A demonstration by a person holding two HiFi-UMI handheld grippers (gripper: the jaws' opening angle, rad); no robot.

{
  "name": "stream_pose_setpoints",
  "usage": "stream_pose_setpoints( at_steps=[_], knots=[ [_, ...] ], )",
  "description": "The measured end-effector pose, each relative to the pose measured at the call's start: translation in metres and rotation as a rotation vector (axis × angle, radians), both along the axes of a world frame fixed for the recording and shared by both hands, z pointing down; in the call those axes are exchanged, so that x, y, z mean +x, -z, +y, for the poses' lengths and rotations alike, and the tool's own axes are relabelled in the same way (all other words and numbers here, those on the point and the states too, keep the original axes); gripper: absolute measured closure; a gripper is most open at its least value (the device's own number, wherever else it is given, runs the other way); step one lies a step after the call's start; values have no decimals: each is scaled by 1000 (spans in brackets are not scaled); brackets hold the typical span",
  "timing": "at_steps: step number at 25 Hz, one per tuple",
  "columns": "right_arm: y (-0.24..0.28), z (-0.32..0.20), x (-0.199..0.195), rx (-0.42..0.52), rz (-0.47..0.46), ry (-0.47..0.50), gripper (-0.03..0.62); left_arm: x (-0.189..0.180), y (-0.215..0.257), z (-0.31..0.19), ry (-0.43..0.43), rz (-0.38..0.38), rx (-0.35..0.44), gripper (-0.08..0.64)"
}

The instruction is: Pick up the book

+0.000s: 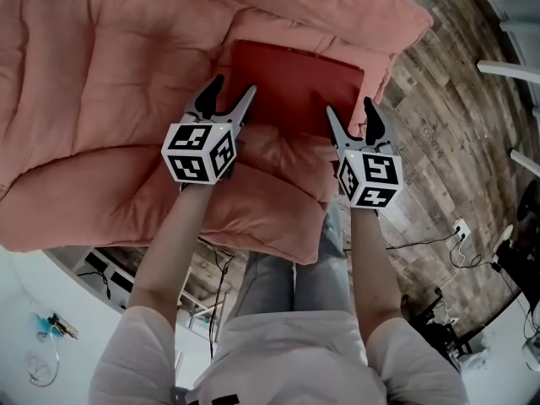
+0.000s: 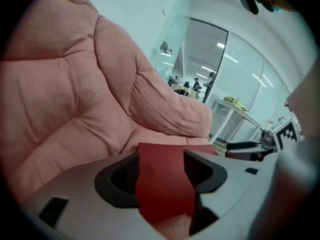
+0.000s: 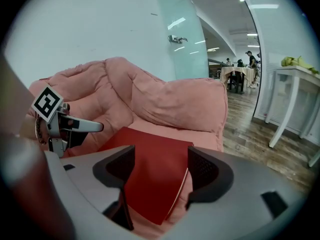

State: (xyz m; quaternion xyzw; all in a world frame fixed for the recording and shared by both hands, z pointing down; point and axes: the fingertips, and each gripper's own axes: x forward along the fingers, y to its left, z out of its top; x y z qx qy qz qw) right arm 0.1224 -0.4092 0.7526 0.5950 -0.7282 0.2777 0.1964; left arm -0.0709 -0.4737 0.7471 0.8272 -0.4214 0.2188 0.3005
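Note:
A red book (image 1: 295,87) lies flat on the seat of a pink cushioned armchair (image 1: 101,99). My left gripper (image 1: 233,88) hovers at the book's near left corner, jaws open, not touching it. Over the near right corner my right gripper (image 1: 350,108) also stands open. In the left gripper view the book (image 2: 165,184) shows through the gap of the left gripper (image 2: 162,164), clear of both pads; the right gripper (image 2: 250,146) appears at the right. The right gripper view has the book (image 3: 150,179) beyond the open right gripper (image 3: 160,166), and the left gripper (image 3: 65,126) at the left.
The chair's puffy backrest (image 3: 170,99) and arm cushions (image 1: 270,201) rise round the book. Wooden floor (image 1: 439,142) lies to the right, with a wall socket and cables (image 1: 460,226). A white table (image 3: 295,84) stands further right. The person's legs (image 1: 295,277) are against the chair's front.

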Motion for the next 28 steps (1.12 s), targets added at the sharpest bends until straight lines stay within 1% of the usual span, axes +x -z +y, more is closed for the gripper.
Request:
stream_pose_setpoints(
  at_steps=[8, 11, 15, 17, 19, 23, 25, 28],
  knots=[
    [-42, -4, 5, -73, -30, -4, 245, 1, -42, 0, -9, -22, -74, 273],
    [-48, -4, 1, -86, -55, -6, 239, -2, -51, -1, 4, -28, -101, 267],
    [-53, -3, 0, -97, -57, -16, 233, -5, -63, -4, 0, -39, -135, 256],
    [-60, -1, 0, -132, -77, -24, 233, -6, -70, -5, 11, -61, -152, 256],
    [-68, 0, -1, -153, -97, -28, 233, -3, -76, -7, 16, -66, -163, 256],
    [-76, -3, 0, -169, -143, -35, 233, -1, -83, -11, 25, -43, -188, 246],
    [-78, -6, 1, -177, -162, -36, 225, -3, -84, -13, 31, -55, -193, 217],
    [-81, -7, 0, -180, -185, -29, 224, -2, -85, -14, 19, -67, -194, 218]
  ],
)
